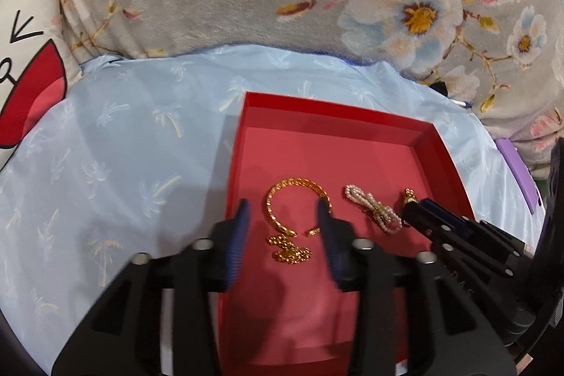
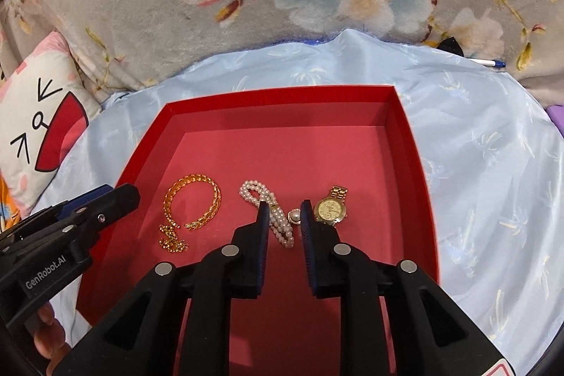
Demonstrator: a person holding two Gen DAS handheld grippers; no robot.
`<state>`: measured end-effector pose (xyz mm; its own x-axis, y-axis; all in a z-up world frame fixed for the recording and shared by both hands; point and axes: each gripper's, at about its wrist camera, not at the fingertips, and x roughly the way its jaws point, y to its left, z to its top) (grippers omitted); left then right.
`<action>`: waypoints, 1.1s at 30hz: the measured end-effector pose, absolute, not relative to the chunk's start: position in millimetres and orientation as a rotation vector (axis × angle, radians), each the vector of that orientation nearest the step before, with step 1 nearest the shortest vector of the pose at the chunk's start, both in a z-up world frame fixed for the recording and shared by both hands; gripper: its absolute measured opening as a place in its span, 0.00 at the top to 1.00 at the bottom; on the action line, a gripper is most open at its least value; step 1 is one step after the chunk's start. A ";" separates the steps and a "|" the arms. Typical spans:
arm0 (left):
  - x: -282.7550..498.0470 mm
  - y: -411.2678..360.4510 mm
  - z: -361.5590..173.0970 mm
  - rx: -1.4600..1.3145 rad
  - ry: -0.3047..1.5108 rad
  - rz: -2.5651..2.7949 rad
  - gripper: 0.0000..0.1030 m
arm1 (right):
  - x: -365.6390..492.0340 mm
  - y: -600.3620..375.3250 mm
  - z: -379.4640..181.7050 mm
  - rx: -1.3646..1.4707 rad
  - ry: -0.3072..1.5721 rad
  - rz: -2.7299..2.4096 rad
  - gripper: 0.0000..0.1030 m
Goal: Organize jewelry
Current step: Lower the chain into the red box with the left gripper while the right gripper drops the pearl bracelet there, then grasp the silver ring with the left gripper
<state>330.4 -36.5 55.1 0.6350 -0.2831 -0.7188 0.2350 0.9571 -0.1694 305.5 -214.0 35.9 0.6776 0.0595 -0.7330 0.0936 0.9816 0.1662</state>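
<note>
Right wrist: tray (image 2: 416,164) holds bracelet (image 2: 192,201), pearls (image 2: 278,217), watch (image 2: 330,208); right gripper (image 2: 283,210) and left gripper (image 1: 283,215) both spread, empty.

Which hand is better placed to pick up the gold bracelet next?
Left. The left gripper is open with its fingers either side of the gold bracelet; the right gripper sits over the pearl strand.

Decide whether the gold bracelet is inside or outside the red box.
Inside: the bracelet lies on the floor of the red box, left of the pearls.

Both wrist views close, steeply down, sharing red tray (image 1: 428,129).
</note>
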 end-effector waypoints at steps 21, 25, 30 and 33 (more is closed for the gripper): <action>185.4 -14.8 57.7 0.051 0.780 -0.265 0.56 | 119.2 -236.0 68.0 0.204 0.767 -0.016 0.75; 156.9 -11.8 38.3 0.074 0.808 -0.245 0.56 | 81.1 -232.4 54.7 0.195 0.792 -0.030 0.75; 135.6 -2.8 10.6 0.042 0.866 -0.231 0.56 | 49.2 -225.2 32.3 0.202 0.841 -0.026 0.75; 127.8 -2.5 1.4 0.037 0.883 -0.238 0.56 | 44.1 -221.3 20.8 0.230 0.876 -0.004 0.75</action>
